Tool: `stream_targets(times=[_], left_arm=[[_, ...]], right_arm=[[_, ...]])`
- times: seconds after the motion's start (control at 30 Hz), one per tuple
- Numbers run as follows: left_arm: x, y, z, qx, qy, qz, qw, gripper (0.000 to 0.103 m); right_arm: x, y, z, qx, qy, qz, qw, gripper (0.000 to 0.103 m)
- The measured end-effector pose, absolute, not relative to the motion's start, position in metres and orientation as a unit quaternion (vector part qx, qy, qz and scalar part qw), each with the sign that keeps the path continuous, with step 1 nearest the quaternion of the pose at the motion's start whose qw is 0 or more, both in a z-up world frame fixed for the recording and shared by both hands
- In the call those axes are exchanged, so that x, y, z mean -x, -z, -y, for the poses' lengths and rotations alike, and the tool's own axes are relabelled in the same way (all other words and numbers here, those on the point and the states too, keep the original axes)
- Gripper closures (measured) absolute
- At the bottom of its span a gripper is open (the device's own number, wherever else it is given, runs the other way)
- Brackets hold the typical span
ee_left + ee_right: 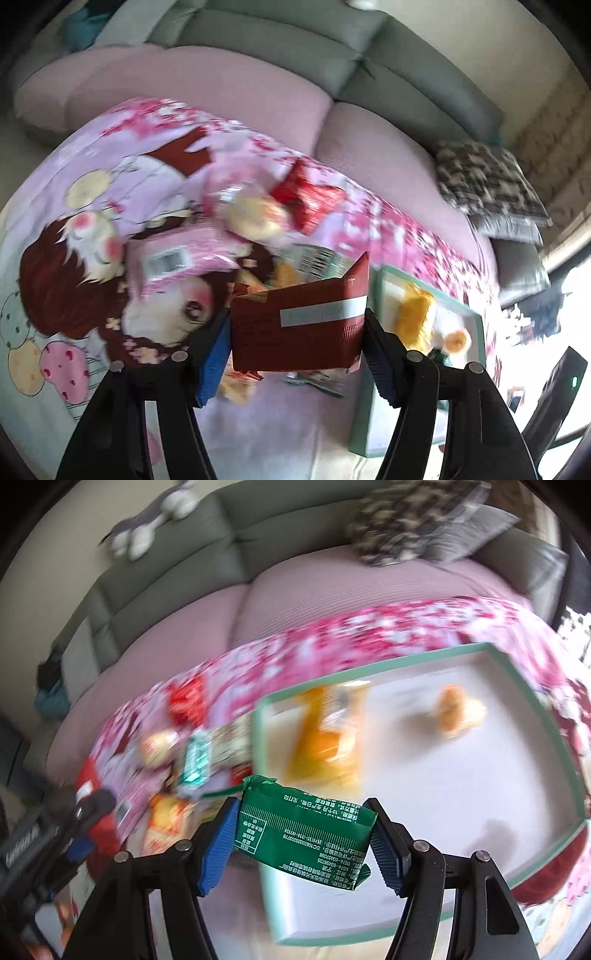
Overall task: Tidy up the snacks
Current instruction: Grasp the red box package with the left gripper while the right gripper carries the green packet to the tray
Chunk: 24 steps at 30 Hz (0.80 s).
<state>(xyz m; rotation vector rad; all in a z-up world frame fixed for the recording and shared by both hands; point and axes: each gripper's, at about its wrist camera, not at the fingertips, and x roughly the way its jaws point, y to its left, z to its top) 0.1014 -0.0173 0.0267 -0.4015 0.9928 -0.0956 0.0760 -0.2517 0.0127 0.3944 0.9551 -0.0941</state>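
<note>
Left gripper (297,332) pinches a dark red snack pack (299,325) w/ white label strip, held above the pink cartoon cloth (74,192). Right gripper (303,834) pinches a green pack (303,834) w/ white print over the mint-rimmed tray (576,775). Tray holds 2 yellow-orange snacks; approx. 6 more packs lie loose on the cloth.

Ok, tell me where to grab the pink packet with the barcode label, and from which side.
Probably across its narrow width, mid-length by the barcode label, coming down from above. The pink packet seems to lie flat on the blanket, and a pastry packet crowds its far right end, so the long edges look freest.
</note>
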Motion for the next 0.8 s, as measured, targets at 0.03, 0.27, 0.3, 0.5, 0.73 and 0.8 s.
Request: stream_targets(times=[0.03, 0.27, 0.3, 0.5, 0.73, 0.8], left_arm=[[-0.101, -0.027, 0.029, 0.179, 0.057, -0.475, 0.860, 0.035], [-0.099, -0.025, 0.091, 0.116, 0.117, -0.486, 0.858, 0.035], [-0.098, -0.023, 0.099, 0.108, 0.125, -0.488, 0.857, 0.035], [-0.091, -0.012, 0.148, 0.054, 0.166, -0.502, 0.847, 0.035], [-0.089, 0.010, 0.195, -0.002, 0.191, -0.520, 0.832, 0.035], [-0.088, 0.015, 0.202, -0.012, 0.194, -0.524, 0.829, 0.035]], right_arm=[[-0.075, -0.013, 0.264, -0.194, 0.061, -0.453, 0.868, 0.033], [-0.059, -0.012, 0.335, -0.238, 0.150, -0.432, 0.857, 0.033], [-0.056, -0.012, 0.342, -0.243, 0.160, -0.429, 0.855, 0.033], [-0.041, -0.005, 0.388, -0.268, 0.218, -0.421, 0.839, 0.033], [-0.034, 0.007, 0.412, -0.284, 0.244, -0.431, 0.821, 0.033], [-0.034, 0.010, 0.413, -0.286, 0.245, -0.437, 0.817, 0.033]])
